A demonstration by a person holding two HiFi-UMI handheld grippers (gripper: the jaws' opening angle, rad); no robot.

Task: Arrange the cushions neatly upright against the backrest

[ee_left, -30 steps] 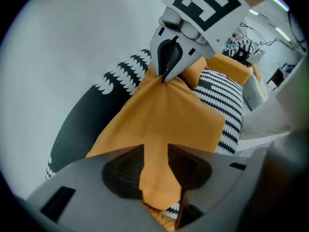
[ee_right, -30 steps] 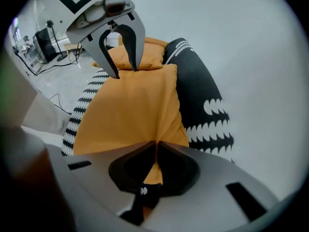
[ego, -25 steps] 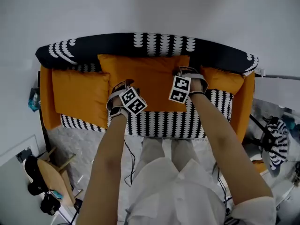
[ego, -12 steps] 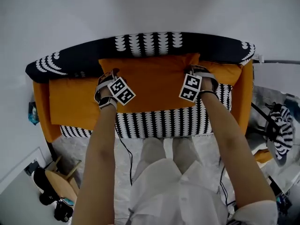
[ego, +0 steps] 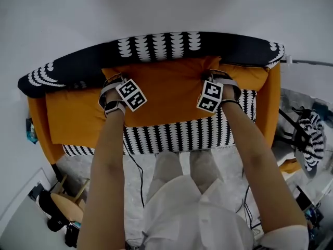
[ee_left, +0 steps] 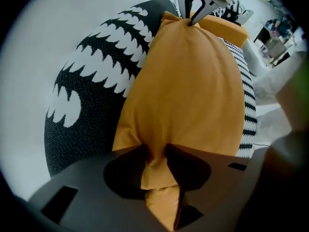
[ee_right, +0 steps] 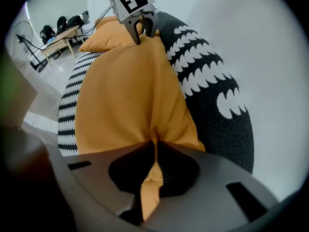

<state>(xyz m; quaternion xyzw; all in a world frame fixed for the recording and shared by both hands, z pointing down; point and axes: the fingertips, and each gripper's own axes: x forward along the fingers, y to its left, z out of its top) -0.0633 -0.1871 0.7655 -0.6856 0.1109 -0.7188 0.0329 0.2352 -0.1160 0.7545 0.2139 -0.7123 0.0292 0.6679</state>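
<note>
The big orange cloth cushion (ego: 166, 95) is soft, smooth and matt, with small creases where it is pinched. The black sofa backrest with white scallop shapes (ee_left: 91, 110) is thick knitted cloth. It looks rough and grainy, not shiny. The black-and-white striped sofa seat (ego: 177, 137) looks like the same rough cloth. The plain orange sofa side arm (ego: 273, 108) is smooth cloth. The right tongs (ee_right: 154, 146) are dark grey plastic, smooth and dull. The person's white shirt (ego: 192, 212) is thin cloth with soft folds. The white wall (ego: 156, 9) is smooth and matt.
</note>
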